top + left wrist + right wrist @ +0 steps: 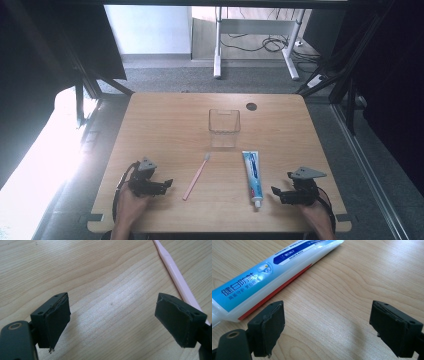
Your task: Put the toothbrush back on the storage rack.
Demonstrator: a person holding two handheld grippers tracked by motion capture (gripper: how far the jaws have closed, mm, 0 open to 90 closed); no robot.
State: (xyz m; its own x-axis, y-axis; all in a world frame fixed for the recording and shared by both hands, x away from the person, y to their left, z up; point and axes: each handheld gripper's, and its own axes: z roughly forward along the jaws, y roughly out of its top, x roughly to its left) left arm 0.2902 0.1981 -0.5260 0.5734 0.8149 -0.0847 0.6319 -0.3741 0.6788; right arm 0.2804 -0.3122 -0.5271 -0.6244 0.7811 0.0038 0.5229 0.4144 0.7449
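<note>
Both grippers rest near the table's point(150, 110) front edge, jaws wide, holding nothing; left gripper point(167, 184) beside the pink toothbrush point(196, 176); right gripper point(276, 192) just beside the toothpaste tube point(253, 175); clear cup point(224, 128) stands beyond.

A clear plastic container point(224, 127) stood upright on the wooden table point(160, 125), near the middle of the far half. A dark round hole point(251, 106) was noted in the tabletop just beyond it to the right. Behind the table, on grey carpet point(165, 77), stood a white desk frame point(218, 50) with loose cables point(270, 44) beneath it.
</note>
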